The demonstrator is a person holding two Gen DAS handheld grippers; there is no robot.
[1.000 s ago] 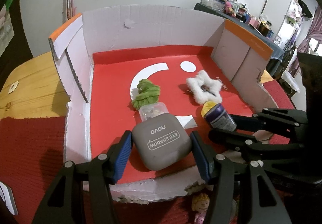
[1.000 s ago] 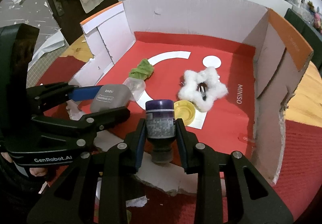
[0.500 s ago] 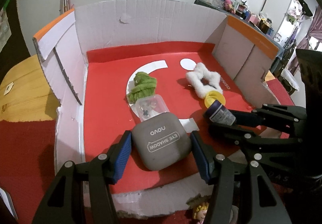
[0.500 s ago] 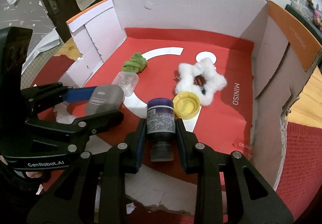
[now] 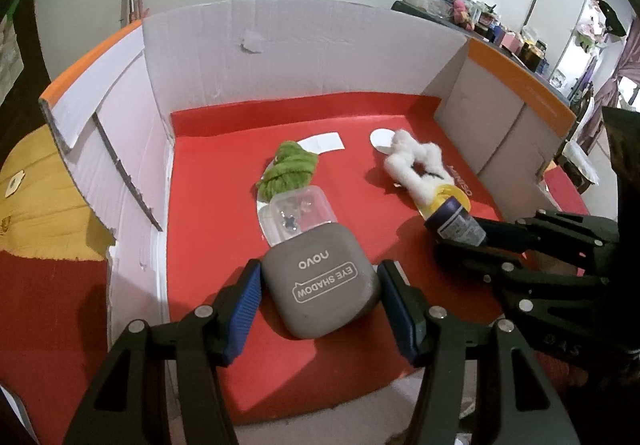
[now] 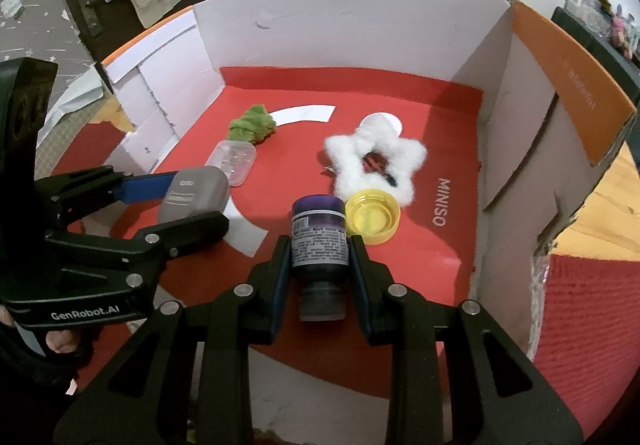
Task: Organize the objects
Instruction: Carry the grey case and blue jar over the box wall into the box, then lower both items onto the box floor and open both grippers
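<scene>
Cardboard box (image 5: 304,57) with a red floor fills both views. Left claw (image 5: 320,309) grips a grey eyeshadow case (image 5: 320,285); right claw (image 6: 318,261) grips a purple bottle (image 6: 319,241). Ahead lie a clear container (image 5: 298,213), green scrunchie (image 5: 290,169), white scrunchie (image 6: 376,157), yellow cap (image 6: 372,219).

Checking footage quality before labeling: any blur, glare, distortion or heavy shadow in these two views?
Left wrist view: sharp centre, the case lettering readable; fisheye bows the box walls; corners black; background window bright. Right wrist view: bottle label print too fine to read; same bowing; soft shadows only, no glare.
</scene>
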